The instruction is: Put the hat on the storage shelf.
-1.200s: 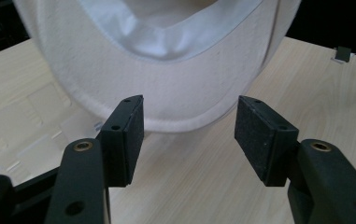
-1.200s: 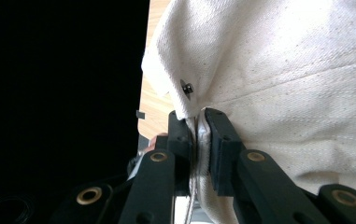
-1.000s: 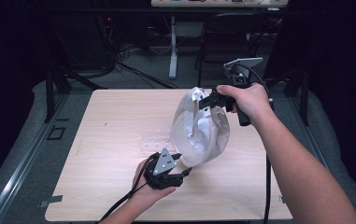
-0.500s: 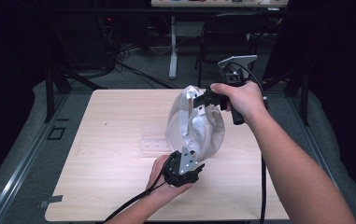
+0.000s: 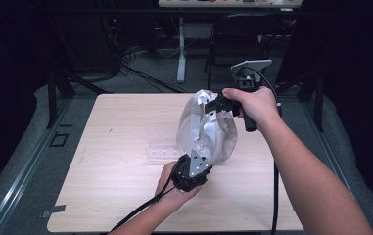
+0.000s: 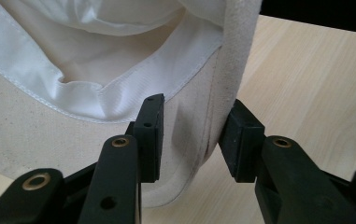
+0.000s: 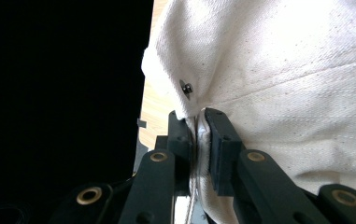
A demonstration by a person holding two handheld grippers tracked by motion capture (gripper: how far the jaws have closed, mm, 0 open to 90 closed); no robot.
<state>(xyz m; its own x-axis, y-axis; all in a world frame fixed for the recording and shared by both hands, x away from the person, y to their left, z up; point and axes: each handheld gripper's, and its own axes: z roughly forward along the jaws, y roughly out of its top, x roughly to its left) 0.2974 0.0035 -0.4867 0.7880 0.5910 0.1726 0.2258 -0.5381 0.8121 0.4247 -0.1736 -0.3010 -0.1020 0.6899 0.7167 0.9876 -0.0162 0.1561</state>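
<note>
Two tools at bag [image 5: 208, 129] edges: right tool [image 7: 196, 126] clamped, left tool [image 6: 189, 135] closing.

In the left gripper view the cloth bag [image 6: 119, 70] runs off the top and left edges, so its full shape is lost, and its pale lining folds inward — the inside of the bag stays unseen. In the right gripper view the bag's fabric passes out at the top and right edges; left of the bag all is black. In the high view a clear flat thing [image 5: 162, 149] lies just left of the bag — too faint to identify.
</note>
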